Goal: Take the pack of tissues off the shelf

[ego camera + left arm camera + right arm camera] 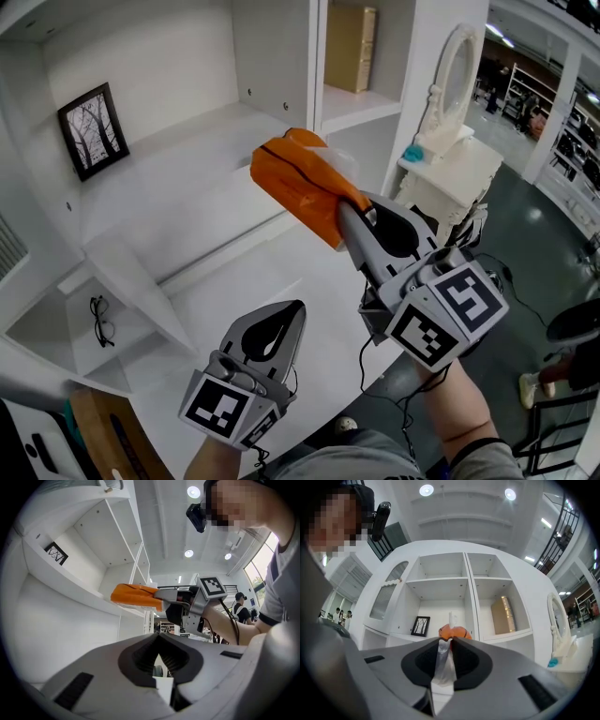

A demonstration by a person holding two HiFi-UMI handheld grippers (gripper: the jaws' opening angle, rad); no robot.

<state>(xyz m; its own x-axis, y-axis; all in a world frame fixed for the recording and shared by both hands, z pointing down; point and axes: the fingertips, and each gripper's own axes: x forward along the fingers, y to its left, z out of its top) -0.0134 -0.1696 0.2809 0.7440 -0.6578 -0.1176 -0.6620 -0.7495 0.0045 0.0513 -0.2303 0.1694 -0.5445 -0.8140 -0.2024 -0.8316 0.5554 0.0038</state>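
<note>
Between the tips of the right tongs (349, 214) the orange pack of tissues (298, 180) was pinched by its plastic end, jutting out ahead of them and seemingly clear of the shelf (187, 169). Below and beside them, the left tongs (296, 309) were closed on nothing. The lift-off looked nearly complete; the next move called for drawing the pack back from the shelf with a firm grip

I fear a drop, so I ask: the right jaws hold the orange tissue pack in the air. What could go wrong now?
1. The right gripper pinches only the thin wrapper end of the pack of tissues, so it may slip or tear.
2. The left gripper is shut and lower, so it likely could not catch a fall.
</note>
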